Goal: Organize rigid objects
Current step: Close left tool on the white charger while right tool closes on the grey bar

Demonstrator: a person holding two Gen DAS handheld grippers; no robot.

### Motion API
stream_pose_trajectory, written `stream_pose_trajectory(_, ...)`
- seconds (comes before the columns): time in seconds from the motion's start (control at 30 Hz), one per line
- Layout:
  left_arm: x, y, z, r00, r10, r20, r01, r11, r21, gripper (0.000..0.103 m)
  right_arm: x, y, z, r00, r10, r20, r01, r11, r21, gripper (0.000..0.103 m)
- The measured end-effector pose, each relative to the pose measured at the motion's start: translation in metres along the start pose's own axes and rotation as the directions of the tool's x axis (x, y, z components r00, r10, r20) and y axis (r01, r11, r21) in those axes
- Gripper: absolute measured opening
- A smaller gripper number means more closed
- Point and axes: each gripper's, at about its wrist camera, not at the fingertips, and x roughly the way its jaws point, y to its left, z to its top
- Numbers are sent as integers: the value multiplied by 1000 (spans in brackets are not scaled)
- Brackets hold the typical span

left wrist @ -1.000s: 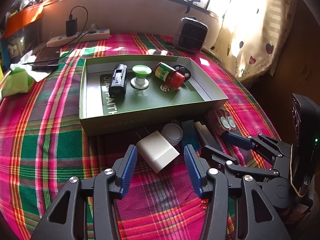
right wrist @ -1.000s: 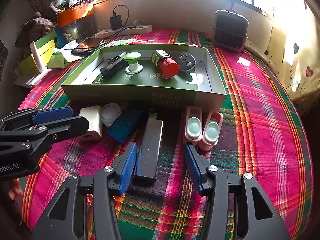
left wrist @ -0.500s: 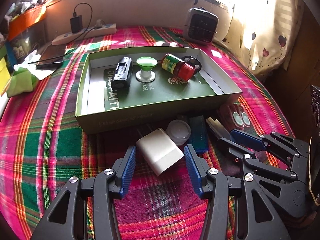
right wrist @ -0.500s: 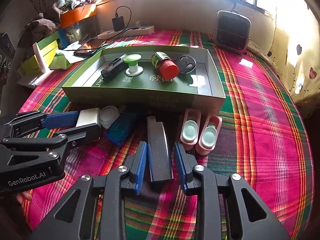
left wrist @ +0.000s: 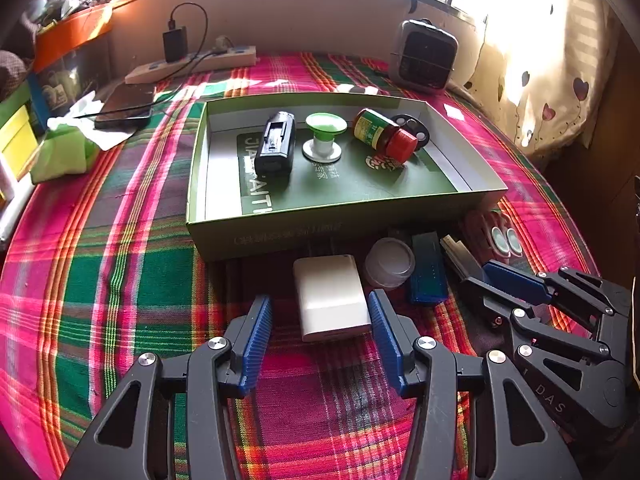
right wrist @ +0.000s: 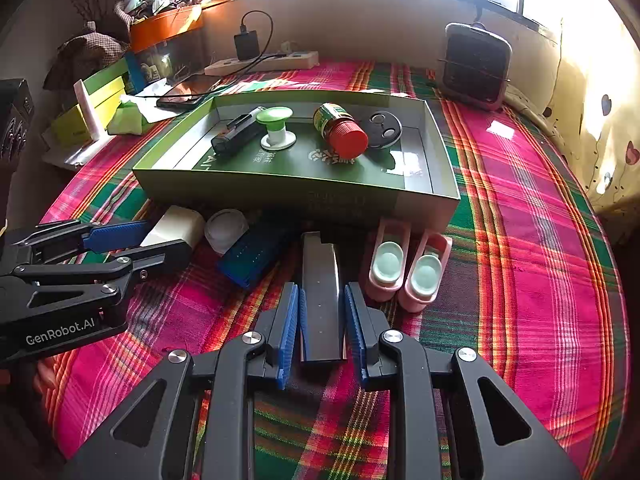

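An open green box (left wrist: 280,232) holds a black device (left wrist: 276,146), a green-topped spool (left wrist: 324,136), a red-capped jar (left wrist: 384,136) and a black disc (left wrist: 414,130). Along its front wall lie a white block (left wrist: 330,296), a clear round lid (left wrist: 390,262), a blue case (left wrist: 428,270), a black bar (right wrist: 322,280) and two pink lens cases (right wrist: 404,268). My left gripper (left wrist: 320,300) stands open astride the white block. My right gripper (right wrist: 321,290) is closing, and its pads sit against the near end of the black bar.
The plaid cloth covers the whole table. At the back stand a small heater (left wrist: 426,58) and a power strip (left wrist: 192,66) with a charger. A phone (left wrist: 126,106) and a green pack (left wrist: 64,156) lie at the left. A curtain hangs at the right.
My right jaws have drawn in from wide apart onto the black bar. My left gripper has turned, so the white block now lies straight between its open fingers.
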Motion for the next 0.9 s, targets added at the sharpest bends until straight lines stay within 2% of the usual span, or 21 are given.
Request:
stream_pose_trajectory(0.33,1,-2,-1,1000,15,23,-15,1000,26,48,1,3,1,1000,-14,-1,14,1000,-5,25)
stream_pose_trajectory(0.57,0,2,-2,999,27,30,-28,999,18,34,1,3,1,1000,-18,-1,18,1000,-4,25)
stream_pose_trajectory(0.9,-2,5,-5,999,14,42,-14,1000,7,33,1,4,1,1000,-19,0,19,1000,-8,25)
